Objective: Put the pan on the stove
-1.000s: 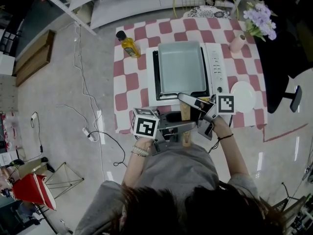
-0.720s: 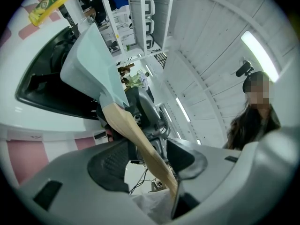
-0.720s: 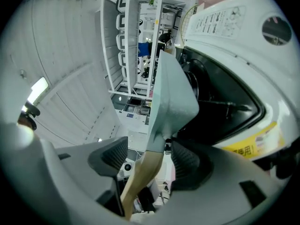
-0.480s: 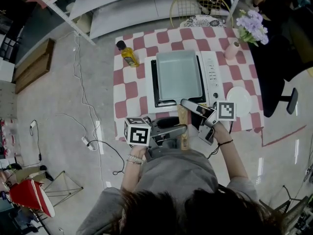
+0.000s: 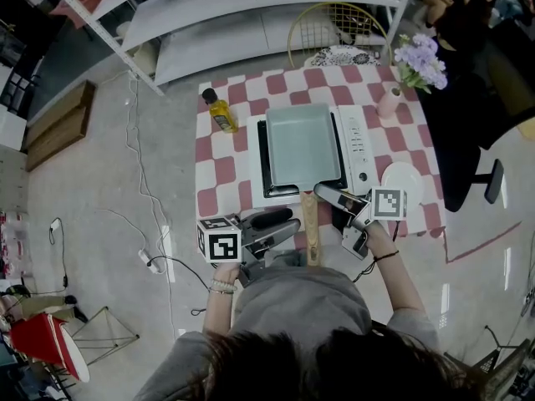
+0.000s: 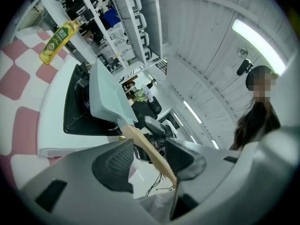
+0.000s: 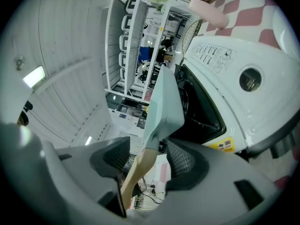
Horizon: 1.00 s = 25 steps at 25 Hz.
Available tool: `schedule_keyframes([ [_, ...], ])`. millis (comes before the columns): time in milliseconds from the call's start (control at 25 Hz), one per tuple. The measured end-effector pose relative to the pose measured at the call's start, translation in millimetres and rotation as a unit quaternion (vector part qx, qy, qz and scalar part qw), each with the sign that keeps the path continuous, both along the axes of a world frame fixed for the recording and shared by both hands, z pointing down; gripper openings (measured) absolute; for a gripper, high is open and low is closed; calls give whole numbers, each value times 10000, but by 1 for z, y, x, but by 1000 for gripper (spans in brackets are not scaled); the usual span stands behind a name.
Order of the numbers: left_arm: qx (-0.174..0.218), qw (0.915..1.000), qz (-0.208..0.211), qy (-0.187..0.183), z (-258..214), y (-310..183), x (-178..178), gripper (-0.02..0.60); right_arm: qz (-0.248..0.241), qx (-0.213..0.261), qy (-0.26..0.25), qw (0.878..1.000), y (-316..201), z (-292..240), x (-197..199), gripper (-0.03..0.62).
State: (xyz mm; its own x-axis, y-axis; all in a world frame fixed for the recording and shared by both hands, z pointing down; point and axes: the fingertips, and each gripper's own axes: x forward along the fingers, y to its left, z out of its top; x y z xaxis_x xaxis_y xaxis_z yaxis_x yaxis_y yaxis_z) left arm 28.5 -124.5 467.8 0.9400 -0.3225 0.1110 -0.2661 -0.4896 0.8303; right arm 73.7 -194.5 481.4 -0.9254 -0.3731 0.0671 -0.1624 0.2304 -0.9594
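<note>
The pan [image 5: 303, 144] lies flat on the stove [image 5: 359, 140] on the desk [image 5: 219, 161], with its wooden handle [image 5: 310, 228] pointing toward us, likely for reach. Our left tool [image 5: 291, 224] is spread beside the handle. Our right tool [image 5: 328, 200] is closing with the handle between its jaws, not yet pinched. Only the gripper views show those gaps.

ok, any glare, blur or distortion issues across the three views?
Head view: sharp, evenly lit, light streaks glaring off the glossy floor. Left gripper view: strong fisheye, dark corners, ceiling light strip blown out. Right gripper view: same fisheye, shelving bows, pan stays crisp.
</note>
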Motion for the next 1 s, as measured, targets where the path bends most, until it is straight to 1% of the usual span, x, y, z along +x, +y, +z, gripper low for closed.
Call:
schedule_keyframes([
  [120, 173, 9997, -143, -100, -5, -3, -6, 196, 114, 198, 123, 9997, -2, -4, 4, 202],
  [280, 398, 9983, -229, -362, -9, -5, -10, 165, 288, 159, 418, 9986, 0, 0, 12, 170],
  [440, 670, 9953, -362, -593, -15, -8, -12, 113, 401, 447, 340, 9976, 0, -14, 13, 123],
  [560, 904, 9915, -394, -849, -17, -10, -13, 77, 551, 632, 609, 9946, -3, -16, 21, 90],
  [600, 991, 9898, -409, -938, -18, -11, -14, 70, 608, 767, 762, 9923, -4, -17, 25, 69],
  [680, 1157, 9862, -469, -1087, -21, -13, -16, 56, 659, 1180, 1150, 9841, -8, -19, 32, 57],
  [760, 1321, 9818, -536, -1256, -23, -15, -19, 47, 699, 1513, 1403, 9760, -11, -24, 37, 49],
  [880, 1562, 9742, -606, -1512, -27, -18, -23, 41, 756, 1834, 1534, 9681, -11, -33, 38, 38],
  [1000, 1774, 9674, -691, -1672, -31, -20, -27, 40, 817, 2181, 1694, 9576, -11, -41, 40, 32],
])
